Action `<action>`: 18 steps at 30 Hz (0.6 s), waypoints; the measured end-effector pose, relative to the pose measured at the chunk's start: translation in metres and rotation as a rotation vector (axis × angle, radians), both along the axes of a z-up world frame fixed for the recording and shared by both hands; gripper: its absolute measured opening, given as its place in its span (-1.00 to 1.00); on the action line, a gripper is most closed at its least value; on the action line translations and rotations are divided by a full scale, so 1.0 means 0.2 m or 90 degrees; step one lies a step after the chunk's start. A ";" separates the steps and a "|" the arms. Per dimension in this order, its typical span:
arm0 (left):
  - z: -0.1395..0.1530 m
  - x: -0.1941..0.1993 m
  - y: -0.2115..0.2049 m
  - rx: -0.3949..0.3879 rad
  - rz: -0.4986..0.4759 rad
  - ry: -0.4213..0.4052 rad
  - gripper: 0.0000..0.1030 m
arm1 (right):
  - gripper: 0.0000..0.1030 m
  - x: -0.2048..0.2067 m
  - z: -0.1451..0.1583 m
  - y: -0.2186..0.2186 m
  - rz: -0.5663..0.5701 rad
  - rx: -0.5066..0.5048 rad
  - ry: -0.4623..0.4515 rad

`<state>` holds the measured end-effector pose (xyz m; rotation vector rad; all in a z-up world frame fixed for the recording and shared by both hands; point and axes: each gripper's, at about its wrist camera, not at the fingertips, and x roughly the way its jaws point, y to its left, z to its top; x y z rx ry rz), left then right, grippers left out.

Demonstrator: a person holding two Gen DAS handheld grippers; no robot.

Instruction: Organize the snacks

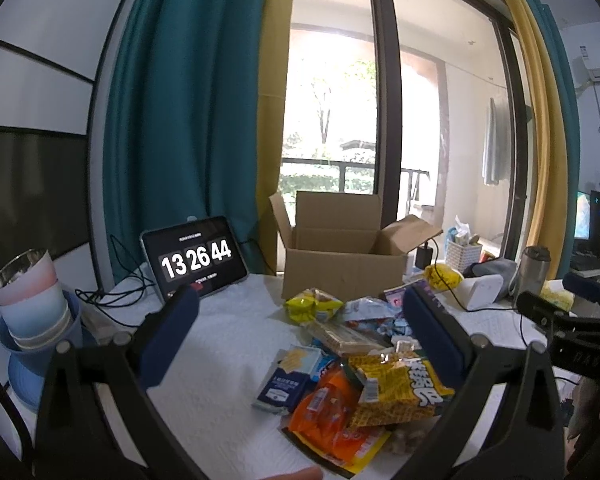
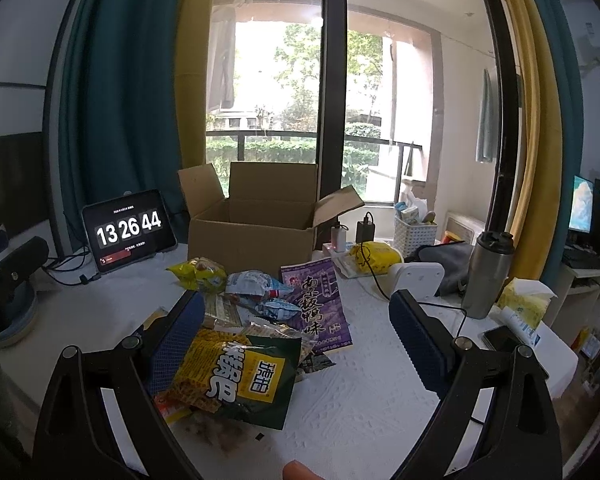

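A heap of snack packets lies on the white table (image 1: 228, 360), in front of an open cardboard box (image 1: 342, 268) (image 2: 252, 236). On top is a green and yellow bag (image 1: 396, 392) (image 2: 236, 376), with an orange packet (image 1: 332, 412) and a blue biscuit box (image 1: 290, 378) beside it. A purple packet (image 2: 320, 304) and a yellow-green packet (image 1: 312, 304) (image 2: 200, 272) lie nearer the box. My left gripper (image 1: 300, 336) hangs open above the heap's left side. My right gripper (image 2: 296, 328) is open too, over the heap's right side, holding nothing.
A tablet clock (image 1: 196, 260) (image 2: 129, 230) leans at the back left, cables beside it. Stacked bowls and cups (image 1: 32, 308) stand at far left. A steel tumbler (image 2: 488, 272), white stand (image 2: 416, 276), tissue pack (image 2: 524, 304), phone (image 2: 504, 340) and white basket (image 2: 414, 234) crowd the right side.
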<state>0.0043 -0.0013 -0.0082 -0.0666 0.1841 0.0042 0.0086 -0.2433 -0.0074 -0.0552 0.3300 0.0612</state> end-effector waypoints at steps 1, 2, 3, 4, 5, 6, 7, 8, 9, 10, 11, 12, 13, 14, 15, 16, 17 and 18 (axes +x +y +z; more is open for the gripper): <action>0.00 0.00 0.00 0.000 0.000 0.000 0.99 | 0.85 0.00 0.00 0.00 0.001 0.000 0.000; 0.00 0.00 0.00 0.000 0.001 0.000 0.99 | 0.85 0.00 0.00 0.00 0.003 0.001 -0.001; 0.00 0.00 0.00 0.000 0.000 0.000 0.99 | 0.85 -0.01 0.00 0.00 0.004 0.002 -0.003; 0.00 0.00 0.00 0.000 0.000 0.000 0.99 | 0.85 -0.01 0.00 0.00 0.005 0.002 -0.004; 0.00 0.00 0.00 0.000 0.000 0.000 0.99 | 0.85 -0.01 0.00 0.00 0.005 0.001 -0.005; 0.00 0.00 0.00 0.000 0.000 0.000 0.99 | 0.85 -0.01 0.01 0.00 0.005 0.001 -0.005; 0.00 0.00 0.00 0.000 0.000 -0.001 0.99 | 0.85 -0.01 0.01 0.00 0.005 0.001 -0.005; 0.00 0.00 0.00 0.000 0.000 -0.001 0.99 | 0.85 -0.01 0.01 0.00 0.005 0.001 -0.005; 0.00 0.00 0.00 0.000 0.001 -0.001 0.99 | 0.85 -0.01 0.01 0.00 0.005 0.001 -0.004; 0.00 0.00 0.00 -0.001 0.003 0.000 0.99 | 0.85 -0.01 0.01 0.00 0.006 0.001 -0.004; 0.00 0.00 0.00 -0.001 0.004 0.000 0.99 | 0.85 -0.01 0.01 0.00 0.006 0.000 -0.004; 0.00 0.00 0.00 -0.003 0.005 0.000 0.99 | 0.85 -0.01 0.01 0.00 0.007 0.001 -0.004; 0.00 0.00 0.01 -0.005 0.005 0.001 0.99 | 0.85 0.00 0.01 0.01 0.008 0.001 -0.004; 0.00 0.00 0.01 -0.006 0.004 0.001 0.99 | 0.85 0.00 0.01 0.01 0.009 0.000 -0.003; 0.00 0.00 0.01 -0.007 0.005 0.002 0.99 | 0.85 0.00 0.01 0.01 0.010 0.000 -0.002; 0.00 0.00 0.01 -0.006 0.005 0.001 0.99 | 0.85 0.00 0.01 0.01 0.011 0.000 -0.001; 0.00 0.00 0.01 -0.006 0.005 0.001 0.99 | 0.85 0.00 0.00 0.01 0.012 0.000 -0.001; 0.00 0.00 0.01 -0.005 0.005 0.001 0.99 | 0.85 0.00 0.00 0.01 0.012 -0.001 -0.001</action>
